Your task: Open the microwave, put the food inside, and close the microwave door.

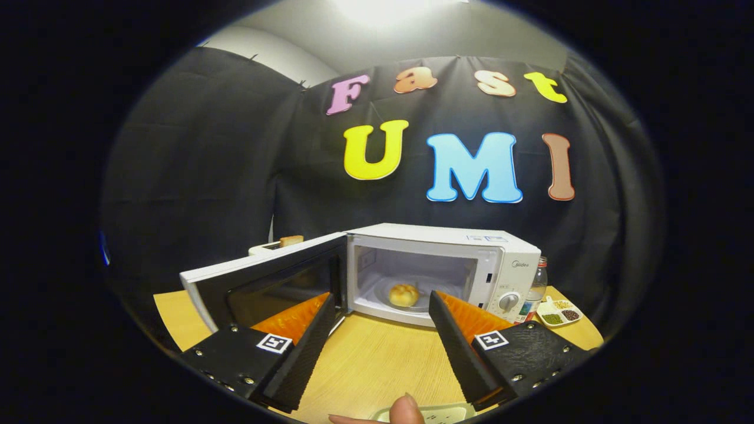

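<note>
A white microwave (471, 259) stands on the wooden table (377, 353) beyond my fingers. Its door (265, 288) is swung wide open to the left, the dark window facing me. Inside, a golden bread roll (404, 294) rests on the glass turntable plate (386, 291). My gripper (382, 299) is open and holds nothing; the gap between its fingertips frames the roll and the cavity mouth. The left fingertip sits just in front of the door's inner edge, the right one below the control panel with its dial (509, 301).
A toaster with a slice of bread (291, 240) stands behind the open door. Right of the microwave are a bottle (537, 285) and a small white dish of seeds (559, 313). A person's fingertip (406, 409) and a pale object show at the near table edge.
</note>
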A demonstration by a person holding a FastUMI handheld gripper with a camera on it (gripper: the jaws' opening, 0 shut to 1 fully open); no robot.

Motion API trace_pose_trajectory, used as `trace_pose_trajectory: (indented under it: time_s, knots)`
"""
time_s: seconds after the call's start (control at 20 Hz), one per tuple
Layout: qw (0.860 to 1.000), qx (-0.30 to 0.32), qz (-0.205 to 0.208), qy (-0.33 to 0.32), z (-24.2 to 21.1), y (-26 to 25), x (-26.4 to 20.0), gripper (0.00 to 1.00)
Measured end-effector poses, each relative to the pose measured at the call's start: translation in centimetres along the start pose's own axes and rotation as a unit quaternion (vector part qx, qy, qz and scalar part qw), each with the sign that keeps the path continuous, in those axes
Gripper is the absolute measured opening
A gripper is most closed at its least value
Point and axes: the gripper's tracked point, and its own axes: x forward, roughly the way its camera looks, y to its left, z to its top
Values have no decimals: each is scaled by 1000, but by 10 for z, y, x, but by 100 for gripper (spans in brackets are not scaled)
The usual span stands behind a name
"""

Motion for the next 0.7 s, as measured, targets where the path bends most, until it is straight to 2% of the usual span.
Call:
trace_pose_trajectory:
  time_s: [0.25, 0.45, 0.55, 0.7]
  knots:
    - [999, -4, 50, -17, 0, 39, -39, 95]
    - [983, 8, 182, -20, 1, 118, -69, 96]
    - [974, 8, 225, -24, 2, 148, -78, 96]
    - [949, 58, 309, -36, 7, 202, -88, 95]
